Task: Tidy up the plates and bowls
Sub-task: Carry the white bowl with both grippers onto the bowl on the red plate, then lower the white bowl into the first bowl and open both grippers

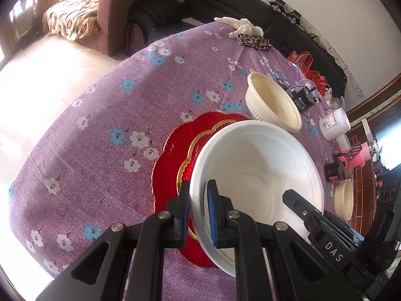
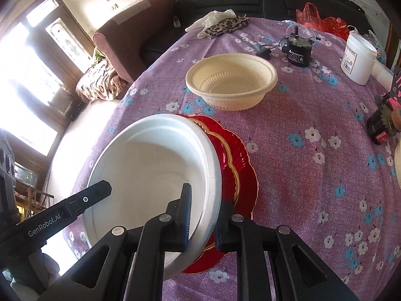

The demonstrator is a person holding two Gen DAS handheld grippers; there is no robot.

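Observation:
A white foam bowl (image 1: 258, 173) is held tilted over stacked red plates (image 1: 173, 155) with gold trim on the purple floral tablecloth. My left gripper (image 1: 199, 200) is shut on the bowl's left rim. My right gripper (image 2: 204, 213) is shut on the bowl's (image 2: 155, 168) right rim, above the red plates (image 2: 240, 165). Each gripper shows in the other's view, at the opposite rim. A cream bowl (image 1: 273, 102) stands behind on the cloth; it also shows in the right wrist view (image 2: 231, 80).
A second cream bowl (image 1: 344, 199) sits at the right. A white jar (image 2: 358, 55), a small black motor (image 2: 298, 50), red bag (image 2: 318, 17), gloves and leopard cloth (image 2: 225, 25) lie at the table's far side. Sofas stand beyond.

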